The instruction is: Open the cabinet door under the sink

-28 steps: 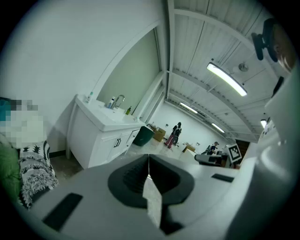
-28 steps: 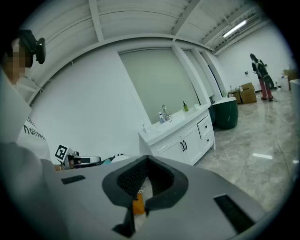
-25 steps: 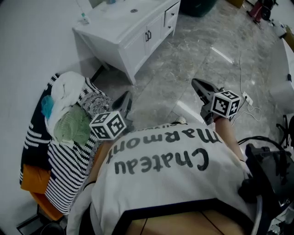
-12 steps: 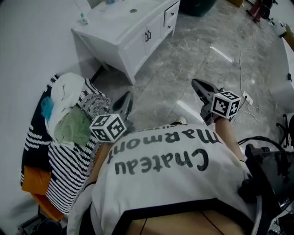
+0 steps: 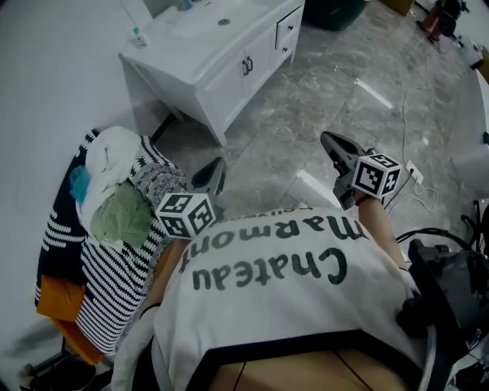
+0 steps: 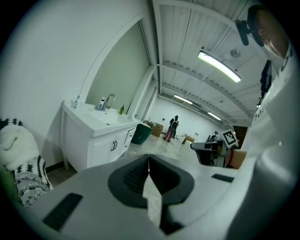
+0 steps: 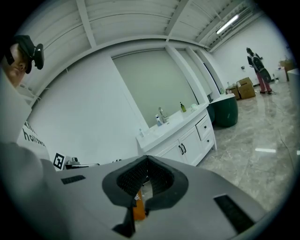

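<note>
The white sink cabinet (image 5: 216, 57) stands against the wall at the far side of the marble floor, and its two doors (image 5: 243, 70) with dark handles are closed. It also shows in the left gripper view as the cabinet (image 6: 96, 140) and in the right gripper view as the cabinet (image 7: 187, 138). My left gripper (image 5: 215, 169) and right gripper (image 5: 330, 142) are held out in front of the person's white shirt, well short of the cabinet. The left gripper (image 6: 148, 161) and the right gripper (image 7: 146, 161) are both shut with nothing between the jaws.
A pile of clothes (image 5: 114, 206) on striped fabric lies at the left, beside the left gripper. A dark green bin (image 5: 330, 11) stands past the cabinet. White cables (image 5: 416, 179) trail on the floor at the right. People (image 6: 171, 127) stand far off in the hall.
The left gripper has shifted slightly right and rolled a little; the right gripper has barely shifted in the view. The cabinet sits a touch lower in the head view. Both jaws stay shut.
</note>
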### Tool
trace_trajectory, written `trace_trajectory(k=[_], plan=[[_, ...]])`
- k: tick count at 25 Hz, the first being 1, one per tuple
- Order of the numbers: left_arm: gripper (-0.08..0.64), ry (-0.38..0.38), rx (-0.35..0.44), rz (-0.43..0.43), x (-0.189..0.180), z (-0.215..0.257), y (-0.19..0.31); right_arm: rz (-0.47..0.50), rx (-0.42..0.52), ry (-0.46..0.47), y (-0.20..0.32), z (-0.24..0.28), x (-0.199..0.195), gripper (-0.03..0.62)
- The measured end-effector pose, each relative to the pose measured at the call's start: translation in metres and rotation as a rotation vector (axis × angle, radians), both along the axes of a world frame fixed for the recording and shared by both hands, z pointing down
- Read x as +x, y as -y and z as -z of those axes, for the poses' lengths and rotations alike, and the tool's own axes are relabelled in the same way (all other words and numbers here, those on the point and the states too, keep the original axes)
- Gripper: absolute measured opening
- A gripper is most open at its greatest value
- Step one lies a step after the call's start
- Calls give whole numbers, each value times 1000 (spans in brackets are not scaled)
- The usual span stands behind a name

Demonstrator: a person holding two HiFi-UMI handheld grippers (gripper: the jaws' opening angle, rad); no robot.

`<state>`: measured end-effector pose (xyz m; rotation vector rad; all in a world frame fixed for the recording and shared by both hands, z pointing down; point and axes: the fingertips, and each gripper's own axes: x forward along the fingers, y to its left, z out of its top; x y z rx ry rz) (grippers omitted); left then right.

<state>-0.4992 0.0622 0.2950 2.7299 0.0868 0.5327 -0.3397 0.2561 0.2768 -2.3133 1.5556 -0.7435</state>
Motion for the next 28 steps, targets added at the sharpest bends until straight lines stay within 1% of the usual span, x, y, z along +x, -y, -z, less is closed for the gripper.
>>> trace_trajectory(k=[3,8,10,13,15,17,20,25,28], plan=[[9,-14,-14,17,32,7,1,13,-9,1,3,5,35,9],[10,-93,-46,64,72,13,-8,35,-4,-7,-3,5,85,9],[11,-101,-54,84,90,14,-12,61,-11,-13,-5,6,104,9],[11,-75,-58,103,120,9,-24,92,-29,-18,-14,7,131,9],[11,-57,-58,93,139,7,-38,101,-35,-19,-24,7,150,9],[11,-43,-42,79,159,6,-48,104,-30,-16,-32,8,170,9],[11,-23,-29,89,187,-1,-57,106,-21,-19,-42,6,197,9],[11,2,-35,114,219,-16,-73,101,-24,-23,-69,-9,225,9],[11,25,-22,114,237,-7,-80,84,-10,-10,-85,1,246,9]])
